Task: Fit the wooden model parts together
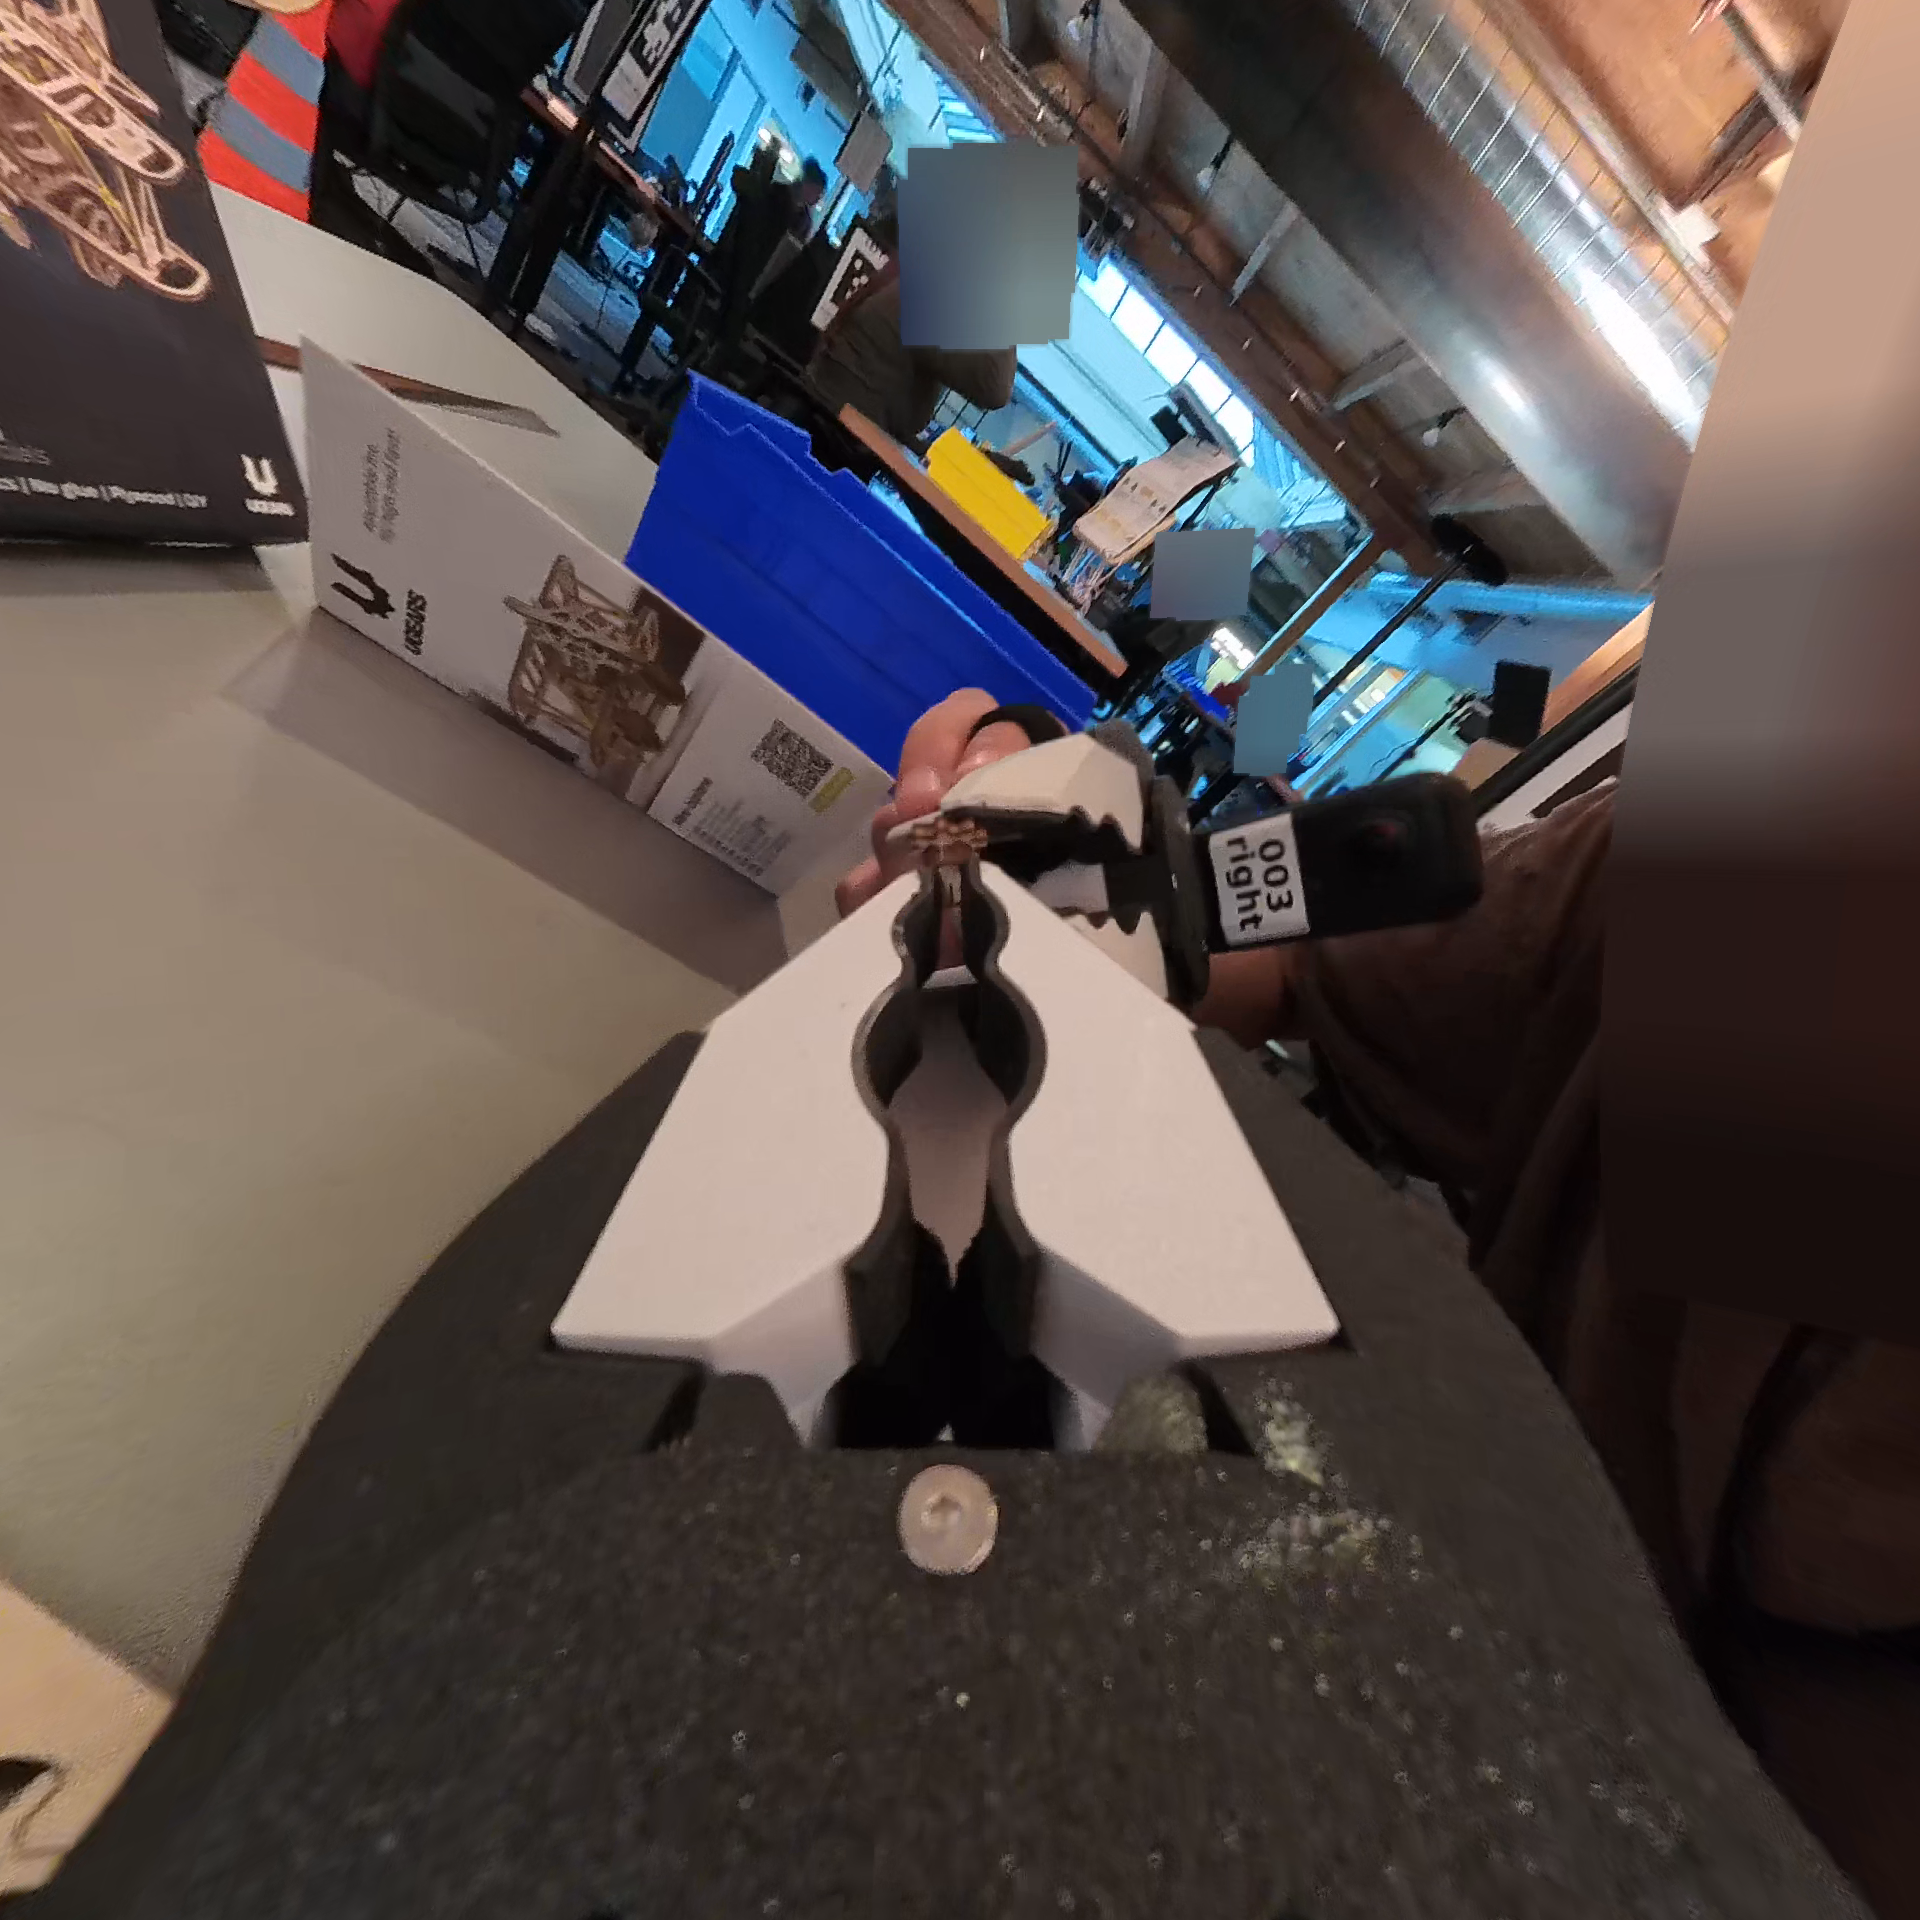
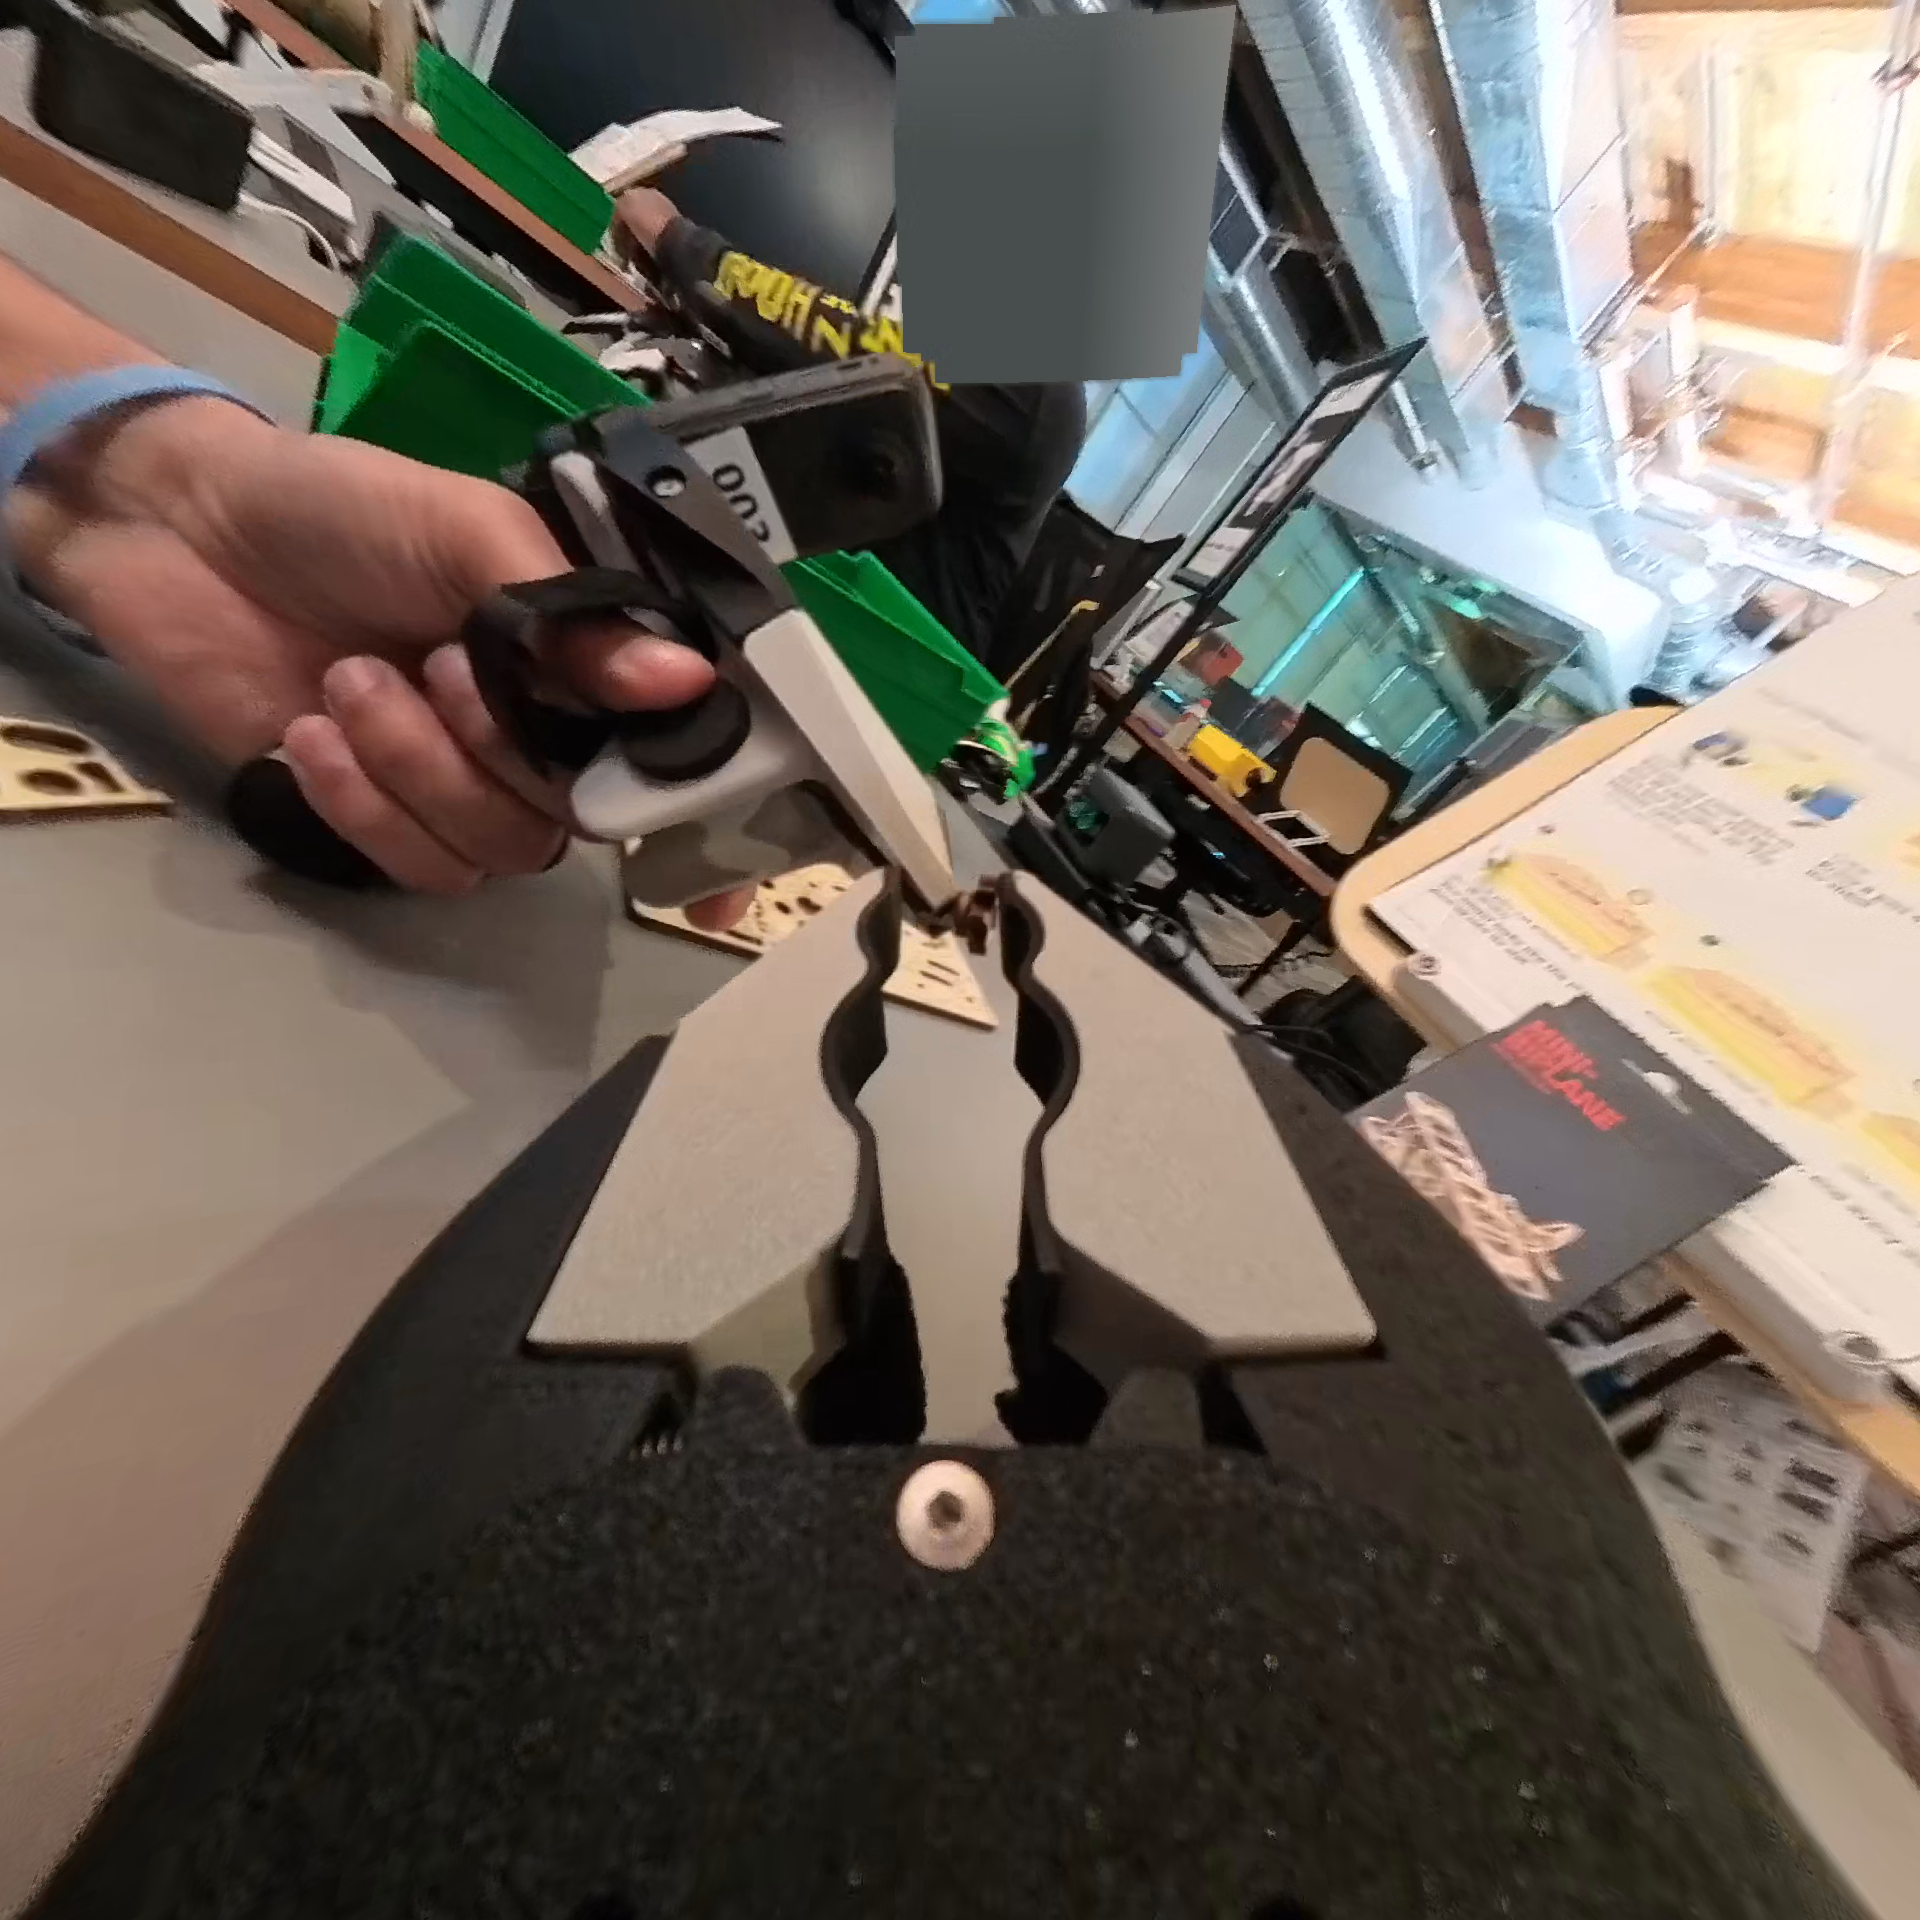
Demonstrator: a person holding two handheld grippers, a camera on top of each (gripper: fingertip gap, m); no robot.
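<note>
— Wooden bits first: where is the small wooden piece (image 1: pixel 948 840)?
— Held up above the desk (image 1: pixel 312 987), at the very tips of both grippers. The left gripper (image 1: pixel 948 883) has its white fingers nearly together, pinching the lower stem of that piece.
— And the other one?
— The right gripper (image 1: pixel 961 831) comes in from the side, its tips at the top of the same piece. In its own view the right gripper (image 2: pixel 948 904) shows a narrow gap between its fingers, with something small and dark at the tips; whether it truly grips, I cannot tell.
— What else lies around the piece?
— Below it on the desk, a pale wooden sheet (image 2: pixel 935 977) of cut-outs. Beyond it, a white booklet (image 1: pixel 582 634), and behind that a blue bin (image 1: pixel 831 582).
</note>
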